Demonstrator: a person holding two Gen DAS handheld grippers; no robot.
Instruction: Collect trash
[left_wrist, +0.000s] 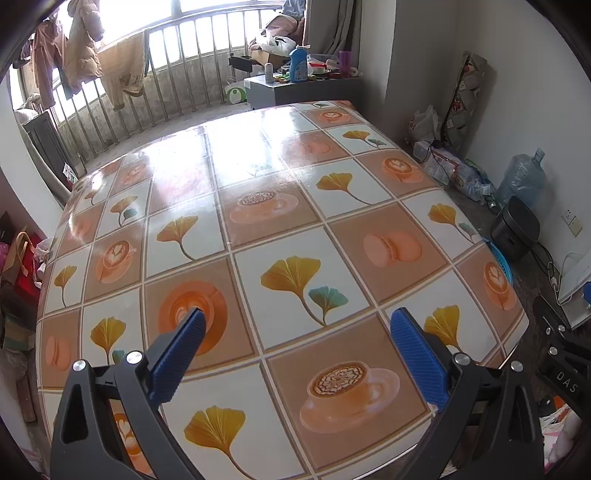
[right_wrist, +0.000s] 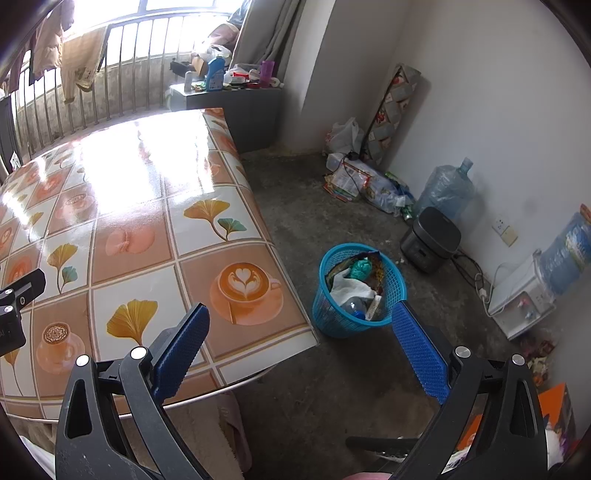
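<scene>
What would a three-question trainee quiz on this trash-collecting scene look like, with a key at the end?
1. True or false: the right gripper is shut on a crumpled wrapper.
2. Multiple choice: the round blue plastic mesh basket stands (A) on the table with the leaf-and-coffee-cup patterned cloth, (B) on the concrete floor beside that table, (C) on the grey cabinet by the railing.
3. Fill in: between the open blue fingers of the left gripper there is ____.

Key
1. False; both its fingers are spread and hold nothing.
2. B
3. Nothing
</scene>
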